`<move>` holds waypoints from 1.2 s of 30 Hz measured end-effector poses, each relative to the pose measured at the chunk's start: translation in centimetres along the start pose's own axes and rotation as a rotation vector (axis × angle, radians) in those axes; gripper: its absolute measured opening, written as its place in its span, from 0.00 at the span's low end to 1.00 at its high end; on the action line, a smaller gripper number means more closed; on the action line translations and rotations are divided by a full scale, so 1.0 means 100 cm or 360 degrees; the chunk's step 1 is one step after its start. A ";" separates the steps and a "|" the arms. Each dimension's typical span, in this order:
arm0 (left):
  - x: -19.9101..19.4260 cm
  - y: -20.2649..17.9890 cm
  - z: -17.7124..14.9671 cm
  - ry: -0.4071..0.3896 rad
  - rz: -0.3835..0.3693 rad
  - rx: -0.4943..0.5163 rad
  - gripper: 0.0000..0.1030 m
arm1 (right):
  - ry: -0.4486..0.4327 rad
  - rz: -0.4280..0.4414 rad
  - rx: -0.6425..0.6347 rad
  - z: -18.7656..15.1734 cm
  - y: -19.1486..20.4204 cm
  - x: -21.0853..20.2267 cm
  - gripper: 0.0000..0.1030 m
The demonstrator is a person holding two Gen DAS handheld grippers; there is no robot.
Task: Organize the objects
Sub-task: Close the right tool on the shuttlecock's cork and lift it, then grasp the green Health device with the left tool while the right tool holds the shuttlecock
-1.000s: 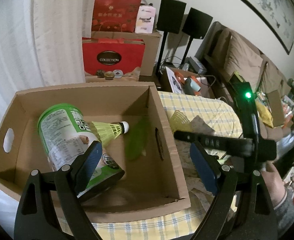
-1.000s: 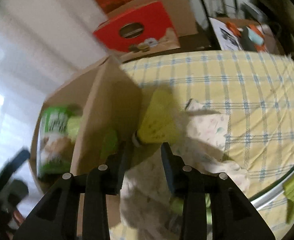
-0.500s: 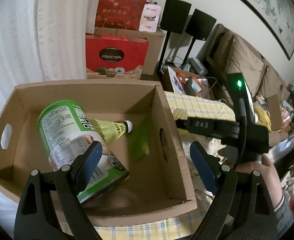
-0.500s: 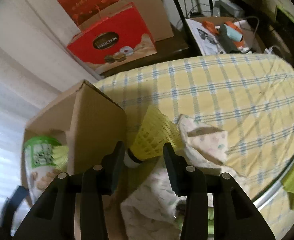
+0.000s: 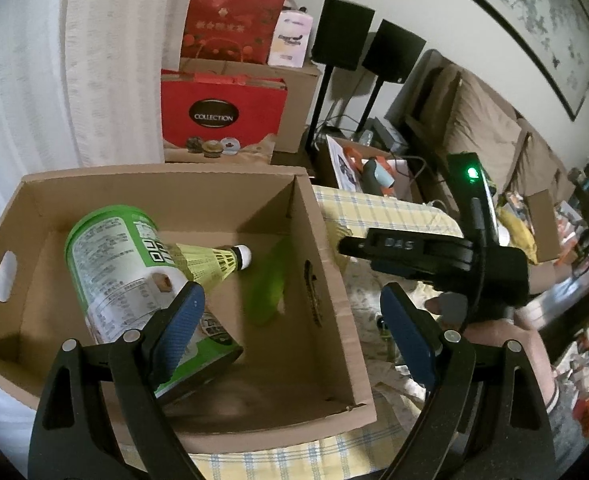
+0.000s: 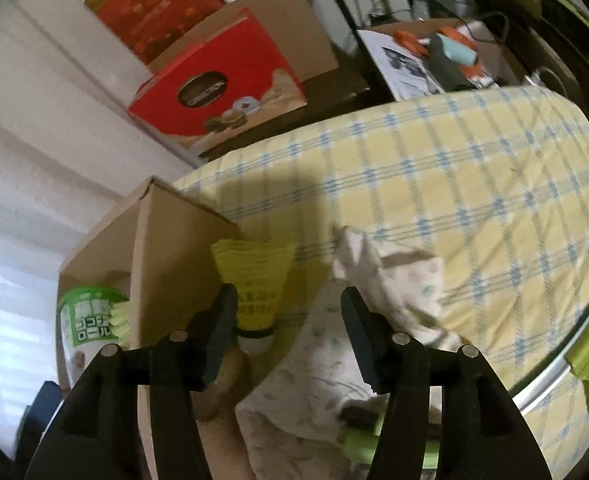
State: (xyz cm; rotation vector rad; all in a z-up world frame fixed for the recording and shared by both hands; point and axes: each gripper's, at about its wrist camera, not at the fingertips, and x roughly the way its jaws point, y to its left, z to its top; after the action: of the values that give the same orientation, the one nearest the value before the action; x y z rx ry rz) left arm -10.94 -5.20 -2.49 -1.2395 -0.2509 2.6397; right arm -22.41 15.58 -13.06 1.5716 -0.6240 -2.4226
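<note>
Your right gripper [image 6: 288, 330] is opening; the yellow shuttlecock [image 6: 256, 280] stands between its jaws just outside the cardboard box [image 5: 326, 280], touching the left finger [image 6: 220, 328]. Whether that counts as a grip is unclear through blur. Your left gripper [image 5: 290, 330] hangs wide and empty above the box, partly hiding the green canister [image 5: 110, 264].

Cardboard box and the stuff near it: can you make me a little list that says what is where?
box: open cardboard box on a yellow checked cloth
in the box: green can lying on its side, yellow shuttlecock resting against it
outside the box: second yellow shuttlecock beside the box wall, next to a crumpled white cloth
right gripper: jaws opening, second shuttlecock between them
left gripper: jaws open above the box, holding nothing
</note>
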 end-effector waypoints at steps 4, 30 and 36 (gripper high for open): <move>0.001 0.000 -0.001 0.0010 0.0004 0.0001 0.85 | 0.0011 0.0054 -0.0018 0.001 0.008 0.012 0.54; -0.002 -0.009 -0.010 0.0040 -0.0072 0.0027 0.85 | -0.0109 0.0155 -0.0161 0.004 0.007 -0.006 0.23; -0.007 -0.023 -0.019 0.0058 -0.0109 0.0100 0.85 | -0.0211 0.0250 -0.0226 0.004 0.004 -0.065 0.23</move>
State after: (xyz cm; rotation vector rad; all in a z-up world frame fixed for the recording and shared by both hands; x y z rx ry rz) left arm -8.73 -3.07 -2.58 -1.2351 -0.1996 2.5444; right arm -20.04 17.72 -7.38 1.2670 -0.5606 -2.4091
